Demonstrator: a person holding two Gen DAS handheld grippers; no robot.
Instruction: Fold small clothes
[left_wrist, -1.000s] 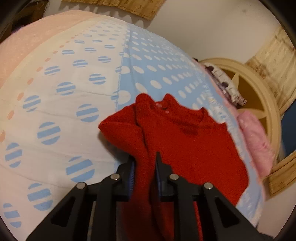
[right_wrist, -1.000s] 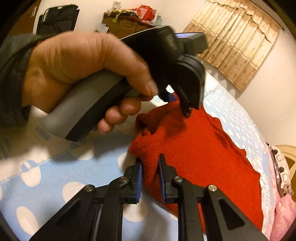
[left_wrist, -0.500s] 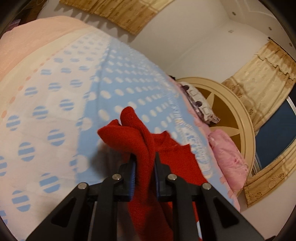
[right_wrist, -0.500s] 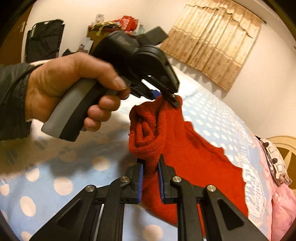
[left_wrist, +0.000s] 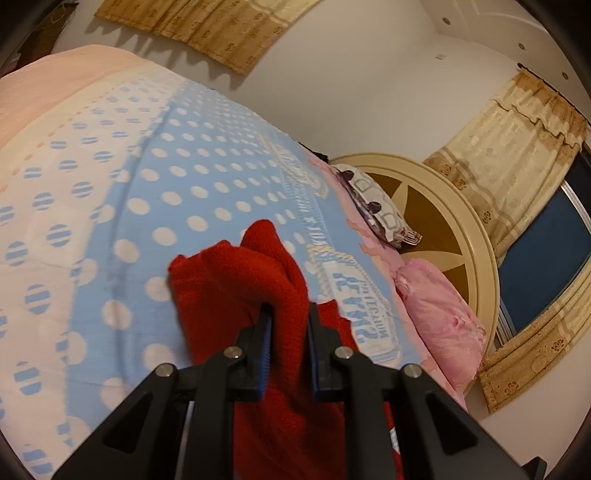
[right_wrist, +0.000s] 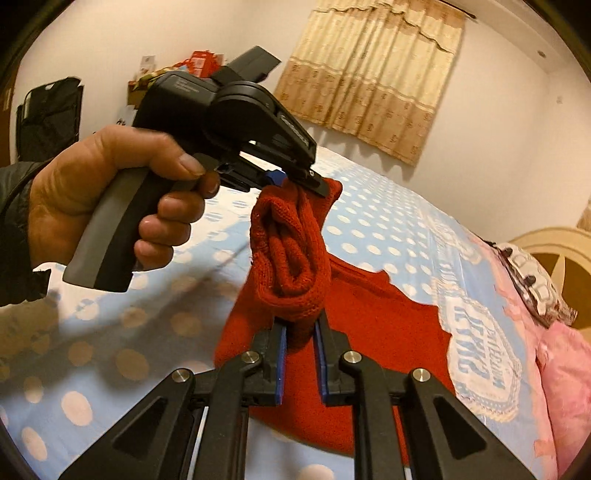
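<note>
A small red knitted sweater (right_wrist: 376, 317) is partly lifted off the blue dotted blanket (right_wrist: 369, 225). My right gripper (right_wrist: 300, 334) is shut on a bunched fold of it, low in the right wrist view. My left gripper (right_wrist: 295, 181), held by a hand (right_wrist: 110, 192), is shut on another part of the sweater higher up and farther back. In the left wrist view the left gripper (left_wrist: 290, 317) pinches the red sweater (left_wrist: 240, 280), which hangs down between and below its fingers. The sweater's lower part still rests on the blanket.
The bed carries a white dotted sheet (left_wrist: 55, 206) on the left and a pink cover (left_wrist: 48, 81) behind. A patterned pillow (left_wrist: 373, 203) and a pink pillow (left_wrist: 439, 314) lie against the round headboard (left_wrist: 454, 221). Curtains (right_wrist: 365, 74) hang on the far wall.
Both grippers have risen with the sweater, pulling its gathered edge up off the blanket. The views tilted up, showing more wall, headboard and curtain. The right gripper rolled.
</note>
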